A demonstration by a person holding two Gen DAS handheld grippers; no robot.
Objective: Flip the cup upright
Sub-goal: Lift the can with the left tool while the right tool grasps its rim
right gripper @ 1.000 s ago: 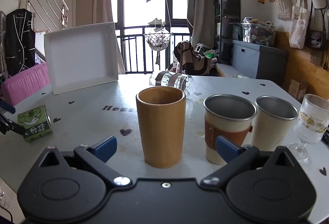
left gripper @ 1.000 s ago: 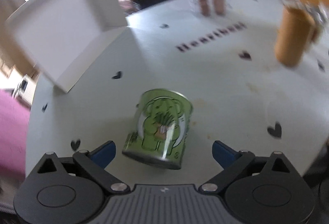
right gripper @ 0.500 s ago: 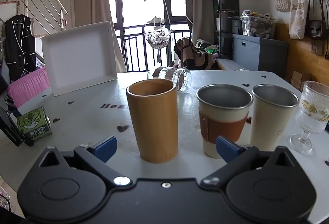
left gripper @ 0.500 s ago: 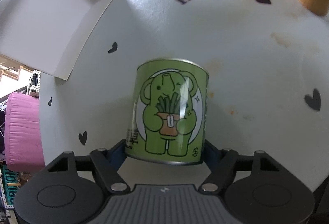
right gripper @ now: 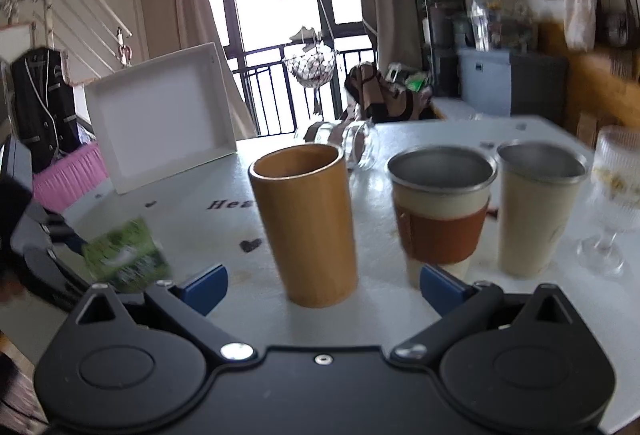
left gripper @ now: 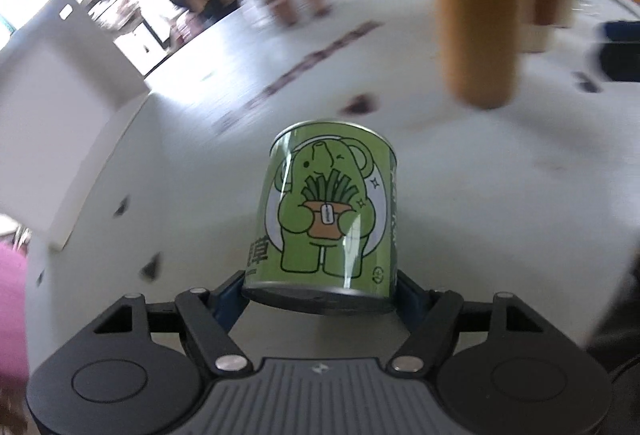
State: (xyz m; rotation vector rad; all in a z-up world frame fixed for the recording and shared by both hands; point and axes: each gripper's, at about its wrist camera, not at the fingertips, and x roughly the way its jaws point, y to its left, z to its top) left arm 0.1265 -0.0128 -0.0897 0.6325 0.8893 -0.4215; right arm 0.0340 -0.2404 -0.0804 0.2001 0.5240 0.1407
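Note:
A green cup with an elephant print (left gripper: 328, 211) is clamped at its near end between the blue pads of my left gripper (left gripper: 320, 287). It is lifted off the white table (left gripper: 460, 203) and tilted. The same cup shows blurred at the left of the right wrist view (right gripper: 126, 255), held by the left gripper (right gripper: 60, 235). My right gripper (right gripper: 322, 283) is open and empty, just in front of an upright orange cup (right gripper: 304, 223).
A brown-sleeved steel cup (right gripper: 440, 211), a cream steel cup (right gripper: 538, 207) and a stemmed glass (right gripper: 612, 195) stand to the right. A glass jar (right gripper: 340, 141) lies on its side behind. A white open box (right gripper: 160, 119) stands at the back left.
My left gripper closed on the green cup, then lifted it off the table and swung it up and to the right. The right gripper drifted slightly closer to the orange cup.

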